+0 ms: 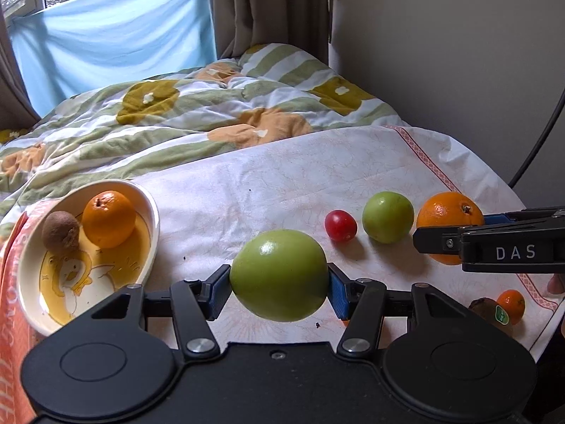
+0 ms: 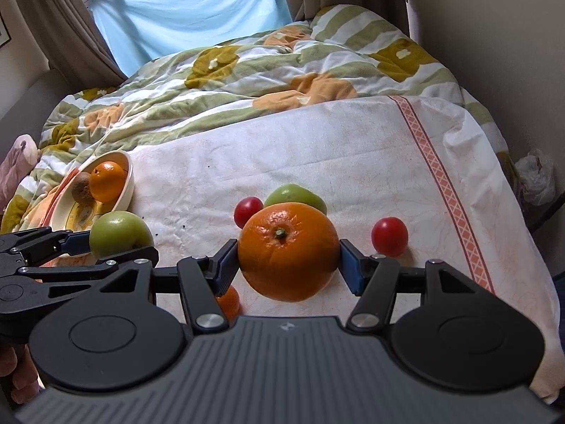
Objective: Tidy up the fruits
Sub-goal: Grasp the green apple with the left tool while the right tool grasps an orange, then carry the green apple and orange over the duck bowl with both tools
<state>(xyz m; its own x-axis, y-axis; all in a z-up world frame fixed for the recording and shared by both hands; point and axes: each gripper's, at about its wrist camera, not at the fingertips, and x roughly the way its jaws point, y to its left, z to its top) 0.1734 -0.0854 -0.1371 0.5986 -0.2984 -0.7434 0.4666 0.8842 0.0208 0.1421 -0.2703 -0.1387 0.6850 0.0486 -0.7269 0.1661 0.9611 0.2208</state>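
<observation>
My left gripper is shut on a green apple and holds it above the white cloth, right of the bowl. The bowl holds an orange and a kiwi. My right gripper is shut on a large orange; it also shows in the left wrist view. On the cloth lie a second green apple, a red tomato, another tomato, a small orange and a stickered kiwi.
The white cloth with an orange patterned border covers the surface; it drops off at the right and near edges. A rumpled flowered quilt lies behind. A wall stands at the right, curtains and a window at the back.
</observation>
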